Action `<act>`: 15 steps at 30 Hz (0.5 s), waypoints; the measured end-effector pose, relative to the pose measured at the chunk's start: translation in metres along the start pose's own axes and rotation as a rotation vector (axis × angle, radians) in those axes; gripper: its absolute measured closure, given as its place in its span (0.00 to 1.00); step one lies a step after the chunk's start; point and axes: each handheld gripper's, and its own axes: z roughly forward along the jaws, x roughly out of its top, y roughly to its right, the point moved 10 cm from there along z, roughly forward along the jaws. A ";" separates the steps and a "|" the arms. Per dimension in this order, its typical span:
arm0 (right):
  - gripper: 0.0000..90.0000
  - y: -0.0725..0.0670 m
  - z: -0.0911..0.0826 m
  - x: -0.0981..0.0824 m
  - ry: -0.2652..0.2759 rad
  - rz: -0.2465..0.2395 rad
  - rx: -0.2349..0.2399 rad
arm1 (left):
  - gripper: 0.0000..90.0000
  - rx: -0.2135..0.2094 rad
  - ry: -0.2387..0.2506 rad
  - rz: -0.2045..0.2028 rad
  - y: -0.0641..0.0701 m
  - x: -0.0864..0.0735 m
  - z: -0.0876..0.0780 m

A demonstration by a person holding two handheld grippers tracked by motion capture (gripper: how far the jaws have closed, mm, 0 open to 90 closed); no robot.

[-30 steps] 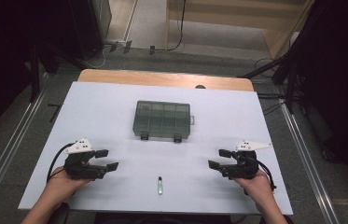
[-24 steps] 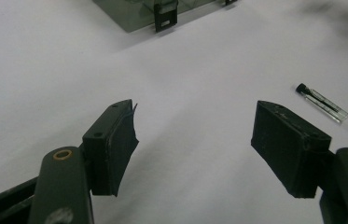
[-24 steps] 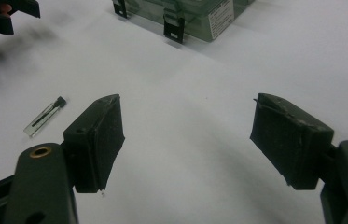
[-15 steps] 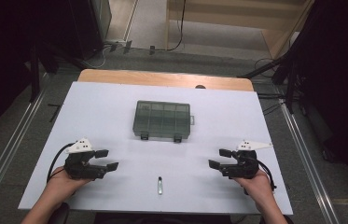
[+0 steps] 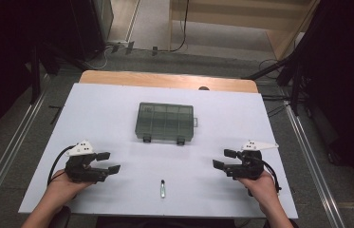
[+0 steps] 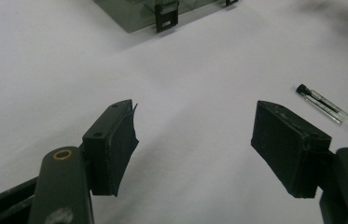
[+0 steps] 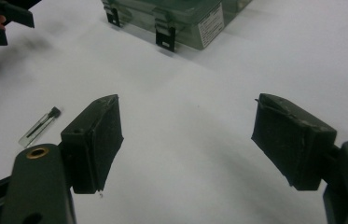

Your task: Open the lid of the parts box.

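A translucent grey compartment box (image 5: 166, 122) lies shut in the middle of the white table (image 5: 117, 109), its two black latches facing me; I also see the box (image 6: 148, 11) and the box (image 7: 181, 16) from the gripper views. A small clear vial with a black cap (image 5: 163, 188) lies near the front edge, between the hands; the vial (image 6: 323, 102) and the vial (image 7: 38, 126) lie flat. My left gripper (image 5: 109, 163) rests open at the front left, holding nothing. My right gripper (image 5: 223, 159) rests open at the front right, likewise with nothing between its jaws.
A wooden strip (image 5: 165, 80) borders the table's far edge. Metal rails (image 5: 307, 156) run along both sides on the floor, with cables (image 5: 117, 47) beyond the table. Bare white surface lies between the box and the hands.
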 end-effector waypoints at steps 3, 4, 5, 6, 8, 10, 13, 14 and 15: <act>0.25 0.004 -0.001 0.006 0.013 0.012 -0.020 | 0.33 0.002 -0.001 0.002 0.000 0.000 0.000; 0.24 0.004 -0.001 0.008 0.021 0.011 -0.022 | 0.33 0.002 0.000 0.003 0.001 0.000 0.000; 0.24 0.004 -0.001 0.009 0.019 0.015 -0.023 | 0.33 0.002 0.000 0.003 0.001 0.000 0.000; 0.24 0.005 -0.001 0.011 0.021 0.013 -0.024 | 0.33 0.002 0.002 0.001 0.001 0.000 0.000; 0.24 0.005 0.000 0.014 0.017 0.008 -0.029 | 0.33 0.001 0.002 0.000 0.001 0.000 0.000; 0.24 0.005 0.001 0.017 0.014 0.001 -0.032 | 0.33 0.001 0.003 -0.001 0.001 0.000 0.000; 0.24 0.006 0.003 0.021 0.011 0.004 -0.033 | 0.33 0.001 0.001 0.000 0.001 0.000 0.000; 0.24 0.006 0.004 0.023 0.011 -0.004 -0.036 | 0.33 0.001 0.000 0.000 0.001 0.000 0.000; 0.24 0.007 0.005 0.024 0.012 -0.006 -0.038 | 0.33 0.001 0.000 0.000 0.001 0.000 0.000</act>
